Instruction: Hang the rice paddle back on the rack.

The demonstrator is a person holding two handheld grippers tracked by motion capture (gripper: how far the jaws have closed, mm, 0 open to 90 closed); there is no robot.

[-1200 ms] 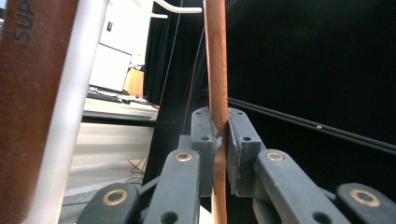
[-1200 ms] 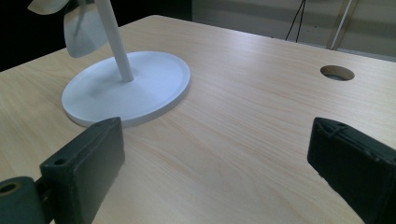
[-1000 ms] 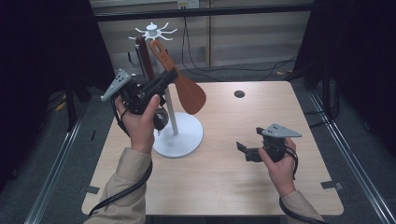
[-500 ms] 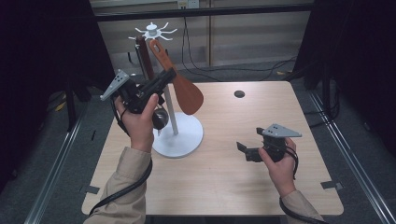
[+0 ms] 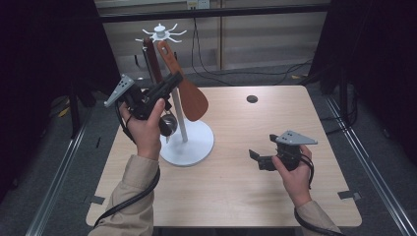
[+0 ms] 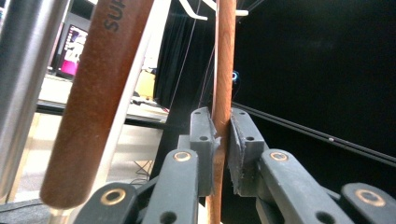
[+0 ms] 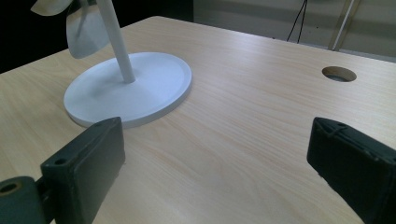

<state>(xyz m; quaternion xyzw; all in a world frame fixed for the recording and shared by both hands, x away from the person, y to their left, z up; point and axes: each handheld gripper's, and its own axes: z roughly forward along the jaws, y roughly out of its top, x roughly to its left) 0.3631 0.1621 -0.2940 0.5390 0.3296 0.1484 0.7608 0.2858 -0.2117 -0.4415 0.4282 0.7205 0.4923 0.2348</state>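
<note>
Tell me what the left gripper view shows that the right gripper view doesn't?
Left gripper view: the left tool shut on the thin reddish-brown wooden spatula handle, beside a thicker brown wooden handle and a shiny metal handle.

Right gripper view: the open right tool over the light wooden table, the round white stand base and a round table hole.

Both: the white stand pole.

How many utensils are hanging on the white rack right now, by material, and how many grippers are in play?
Wooden utensils: 2, the wooden spatula and a dark wooden handle.
Metal utensils: 1, a ladle with a round steel bowl.
Racks: 1, the white rack.
Grippers: 2, left gripper shut on the spatula's handle, right gripper open above the table.
Total: 6.
</note>
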